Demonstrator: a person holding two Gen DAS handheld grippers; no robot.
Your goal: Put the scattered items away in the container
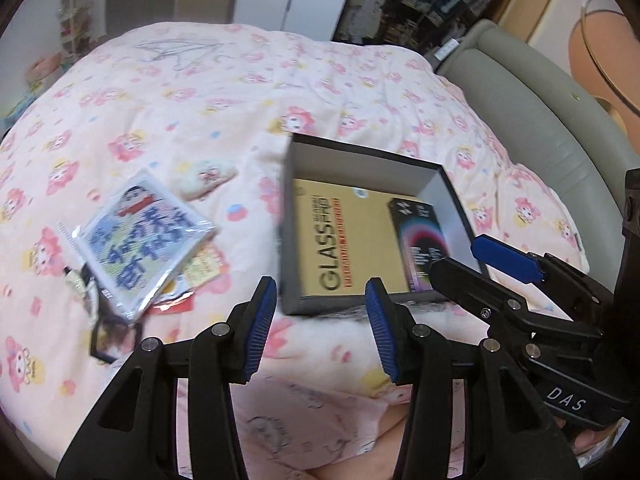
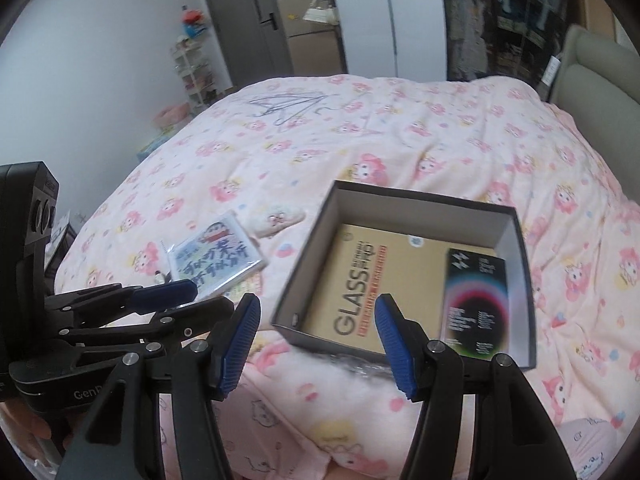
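An open dark box [image 1: 360,152] [image 2: 420,196] lies on the pink quilt. Inside lie a tan "GLASS" package [image 1: 340,240] [image 2: 360,276] and a small black packet [image 1: 420,236] [image 2: 476,300]. Left of the box lie a plastic-wrapped booklet with blue characters [image 1: 140,240] [image 2: 218,258], a yellow card [image 1: 206,266] under its edge, a dark keychain [image 1: 104,320], and a small plush pouch [image 1: 204,178] [image 2: 276,216]. My left gripper [image 1: 320,328] is open and empty just before the box's near left corner. My right gripper [image 2: 316,344] is open and empty over the box's near edge; it also shows in the left wrist view [image 1: 468,260].
The pink cartoon-print quilt [image 1: 200,92] [image 2: 360,132] covers the bed. A grey padded headboard [image 1: 532,120] [image 2: 592,76] runs along the right. Wire hangers [image 1: 180,50] [image 2: 284,106] lie at the far side. Shelves and a door [image 2: 248,24] stand beyond.
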